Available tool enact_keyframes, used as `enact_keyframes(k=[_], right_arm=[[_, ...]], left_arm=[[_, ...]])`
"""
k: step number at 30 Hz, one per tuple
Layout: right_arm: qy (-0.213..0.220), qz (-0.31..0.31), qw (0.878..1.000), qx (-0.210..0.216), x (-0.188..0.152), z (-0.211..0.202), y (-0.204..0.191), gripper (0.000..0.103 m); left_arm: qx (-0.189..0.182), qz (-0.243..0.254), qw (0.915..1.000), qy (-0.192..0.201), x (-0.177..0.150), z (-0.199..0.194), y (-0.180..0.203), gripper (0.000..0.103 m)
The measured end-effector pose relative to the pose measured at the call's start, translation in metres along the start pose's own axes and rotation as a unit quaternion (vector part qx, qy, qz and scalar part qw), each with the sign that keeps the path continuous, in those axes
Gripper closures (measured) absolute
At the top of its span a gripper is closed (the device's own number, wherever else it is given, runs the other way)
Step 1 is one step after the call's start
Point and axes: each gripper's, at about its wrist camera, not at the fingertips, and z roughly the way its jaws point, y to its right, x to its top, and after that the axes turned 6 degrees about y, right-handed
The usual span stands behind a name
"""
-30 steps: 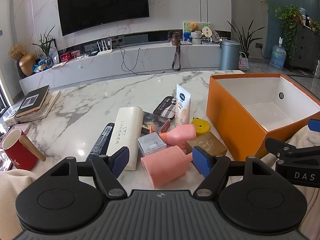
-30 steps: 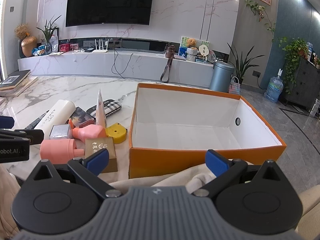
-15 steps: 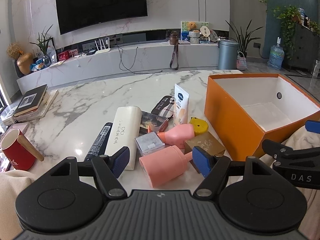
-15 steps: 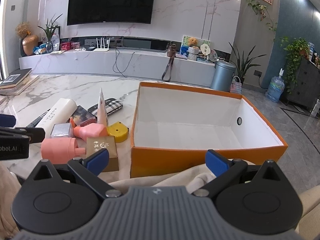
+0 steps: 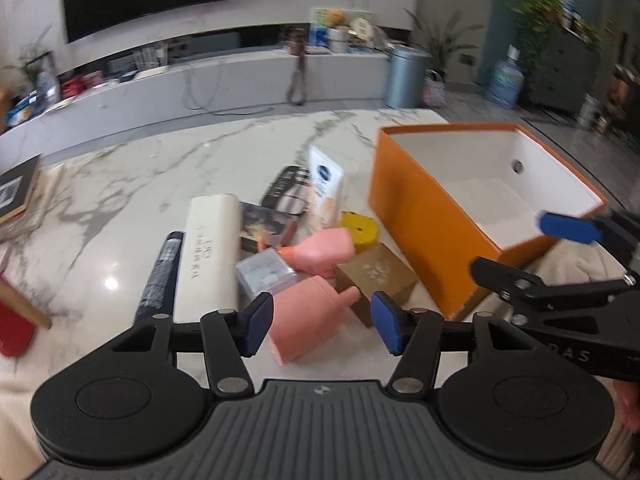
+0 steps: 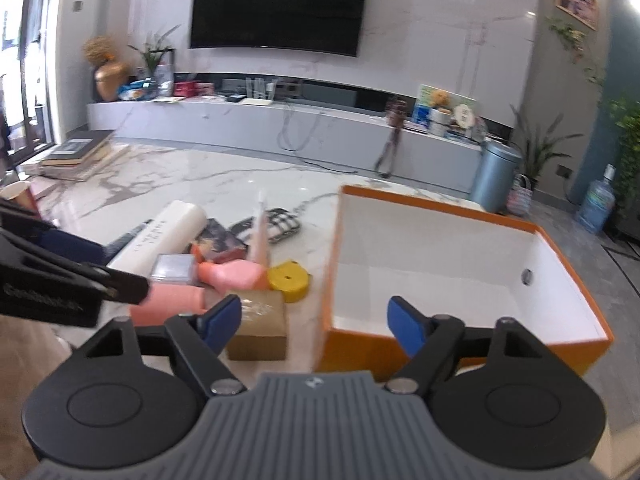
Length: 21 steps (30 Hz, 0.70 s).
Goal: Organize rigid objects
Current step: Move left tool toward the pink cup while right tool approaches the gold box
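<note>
Closest to me, my left gripper (image 5: 322,326) has its blue-padded fingers spread, holding nothing, with a pink bottle (image 5: 310,322) lying on the marble table (image 5: 120,184) between them. My right gripper (image 6: 315,324) is spread too and empty, over the near orange wall of the open box (image 6: 460,344). Just past the bottle sit a gold box (image 5: 376,276), a small clear box (image 5: 264,274) and a second pink bottle (image 5: 320,252). Beyond those lie a white tube (image 5: 210,252), a black tube (image 5: 160,276), a yellow disc (image 5: 360,230) and a cream tube (image 5: 326,192) standing upright. Farther right, the box's white inside holds nothing I can see.
</note>
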Motion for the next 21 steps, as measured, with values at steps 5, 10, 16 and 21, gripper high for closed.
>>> enact_keyframes(k=[5, 10, 16, 21], right_arm=[[-0.009, -0.008, 0.998, 0.057, 0.008, 0.01, -0.011, 0.045], [-0.054, -0.044, 0.994, 0.089, 0.013, 0.035, -0.029, 0.067], [-0.095, -0.091, 0.985, 0.114, 0.012, 0.058, -0.045, 0.072], [-0.13, -0.104, 0.978, 0.125, 0.01, 0.078, -0.045, 0.075]], left_arm=[[-0.03, 0.05, 0.9982, -0.017, 0.004, 0.01, -0.002, 0.041], [-0.046, 0.107, 0.9922, -0.045, 0.005, 0.025, -0.005, 0.041], [-0.079, 0.187, 0.9764, -0.074, 0.002, 0.042, -0.004, 0.041], [-0.104, 0.205, 0.9675, -0.106, 0.004, 0.066, -0.006, 0.039]])
